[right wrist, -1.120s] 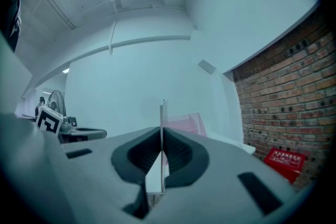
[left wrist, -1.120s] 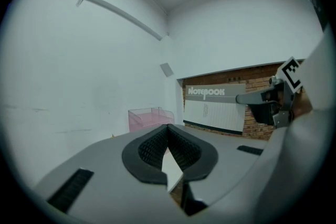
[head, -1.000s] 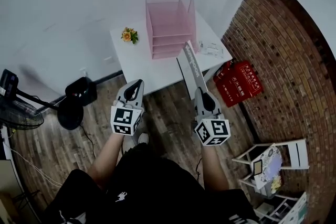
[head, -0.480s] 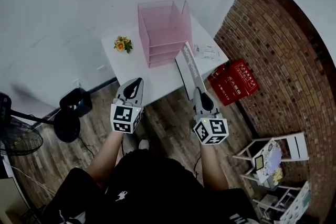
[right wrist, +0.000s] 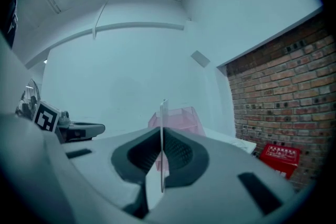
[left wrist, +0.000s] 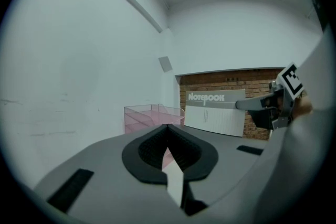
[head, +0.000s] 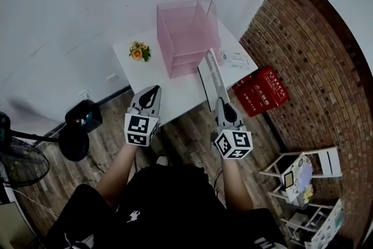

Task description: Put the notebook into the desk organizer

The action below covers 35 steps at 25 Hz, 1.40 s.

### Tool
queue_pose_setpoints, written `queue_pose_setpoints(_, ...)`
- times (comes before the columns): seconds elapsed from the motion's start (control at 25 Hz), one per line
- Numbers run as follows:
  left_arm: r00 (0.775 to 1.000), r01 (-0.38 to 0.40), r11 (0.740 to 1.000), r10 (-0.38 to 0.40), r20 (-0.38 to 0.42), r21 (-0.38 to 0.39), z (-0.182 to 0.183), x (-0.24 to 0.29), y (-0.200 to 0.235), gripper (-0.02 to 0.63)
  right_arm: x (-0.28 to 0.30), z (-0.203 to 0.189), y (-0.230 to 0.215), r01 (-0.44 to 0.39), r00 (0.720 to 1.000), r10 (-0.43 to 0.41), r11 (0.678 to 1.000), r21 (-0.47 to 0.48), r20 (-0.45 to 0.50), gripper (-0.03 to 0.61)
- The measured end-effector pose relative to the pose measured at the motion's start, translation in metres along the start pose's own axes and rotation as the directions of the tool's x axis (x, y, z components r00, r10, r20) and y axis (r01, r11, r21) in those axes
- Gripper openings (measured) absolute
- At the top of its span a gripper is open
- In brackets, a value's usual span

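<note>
A grey notebook (head: pixel 213 76) stands on edge in the air over the near right part of the white table (head: pixel 175 87), and my right gripper (head: pixel 222 103) is shut on its lower end. The right gripper view shows it edge-on as a thin sheet (right wrist: pixel 162 139) between the pads. Its cover faces the left gripper view, notebook (left wrist: pixel 215 113). The pink see-through desk organizer (head: pixel 187 35) stands at the back of the table, beyond the notebook; organizer (right wrist: pixel 181 118). My left gripper (head: pixel 151 92) is held level at the table's near left edge, shut with nothing in it.
A small flower pot (head: pixel 139 51) sits on the table's left part and some papers (head: pixel 236 58) on its right. A red box (head: pixel 263 90) lies on the floor by the brick wall. A fan (head: pixel 17 160) and a white rack (head: pixel 303 178) stand farther off.
The head camera swayed a little. Both grippers and the held notebook keep nearly the same place before the table.
</note>
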<state>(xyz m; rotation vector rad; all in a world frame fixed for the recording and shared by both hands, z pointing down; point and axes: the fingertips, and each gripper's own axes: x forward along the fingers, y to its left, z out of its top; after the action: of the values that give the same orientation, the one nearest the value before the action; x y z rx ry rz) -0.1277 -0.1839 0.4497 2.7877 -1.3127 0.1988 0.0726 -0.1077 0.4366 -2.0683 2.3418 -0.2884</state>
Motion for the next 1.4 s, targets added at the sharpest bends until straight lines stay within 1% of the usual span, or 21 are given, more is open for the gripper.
queue_pose_setpoints(0.16, 1.0, 0.005, 1.0, -0.005, -0.013, -0.014, -0.005, 0.004, 0.007, 0.003, 0.011, -0.011, 0.007, -0.02, 0.999, 0.02, 1.0, 0.009, -0.032, 0.011)
queue_pose_setpoints(0.32, 1.0, -0.01, 0.999, 0.009, -0.027, -0.031, -0.011, 0.012, 0.014, 0.002, 0.02, -0.019, 0.01, -0.052, 0.997, 0.054, 0.998, 0.025, -0.057, 0.011)
queue_pose_setpoints(0.52, 0.999, -0.011, 0.999, 0.009, -0.037, -0.053, -0.019, 0.022, 0.007, 0.002, 0.032, -0.035, 0.003, -0.117, 0.988, 0.123, 0.991, 0.071, -0.089, 0.011)
queue_pose_setpoints(0.64, 0.999, -0.02, 0.998, 0.017, -0.05, -0.068, -0.024, 0.028, 0.005, 0.002, 0.039, -0.047, 0.001, -0.172, 0.975, 0.183, 0.981, 0.091, -0.126, 0.011)
queue_pose_setpoints(0.8, 0.997, -0.039, 0.997, 0.035, -0.069, -0.062, -0.026, 0.043, 0.002, 0.002, 0.045, -0.059, 0.002, -0.25, 0.951, 0.263, 0.964, 0.094, -0.164, 0.011)
queue_pose_setpoints(0.88, 0.996, -0.041, 0.996, 0.035, -0.079, -0.074, -0.029, 0.052, -0.002, 0.002, 0.047, -0.066, -0.001, -0.282, 0.938, 0.301, 0.951, 0.125, -0.17, 0.011)
queue_pose_setpoints(0.96, 0.995, -0.036, 0.996, 0.029, -0.091, -0.076, -0.032, 0.061, -0.009, 0.002, 0.05, -0.072, -0.007, -0.313, 0.926, 0.344, 0.93, 0.191, -0.157, 0.011)
queue_pose_setpoints(1.0, 0.995, -0.03, 0.997, 0.022, -0.096, -0.076, -0.033, 0.066, -0.013, 0.002, 0.052, -0.075, -0.011, -0.328, 0.919, 0.367, 0.915, 0.235, -0.143, 0.011)
queue_pose_setpoints(1.12, 0.994, -0.015, 0.997, 0.006, -0.111, -0.079, -0.038, 0.081, -0.026, 0.002, 0.058, -0.08, -0.028, -0.364, 0.903, 0.422, 0.855, 0.371, -0.086, 0.009)
queue_pose_setpoints(1.2, 0.993, -0.023, 0.997, 0.014, -0.12, -0.073, -0.042, 0.09, -0.031, 0.002, 0.063, -0.083, -0.042, -0.375, 0.896, 0.442, 0.815, 0.442, -0.055, 0.009)
queue_pose_setpoints(1.28, 0.991, -0.039, 0.997, 0.031, -0.128, -0.06, -0.045, 0.099, -0.034, 0.002, 0.069, -0.086, -0.053, -0.381, 0.89, 0.455, 0.779, 0.498, -0.032, 0.009)
queue_pose_setpoints(1.4, 0.989, -0.054, 0.997, 0.046, -0.141, -0.048, -0.05, 0.108, -0.04, 0.002, 0.075, -0.092, -0.063, -0.392, 0.879, 0.477, 0.742, 0.543, -0.018, 0.009)
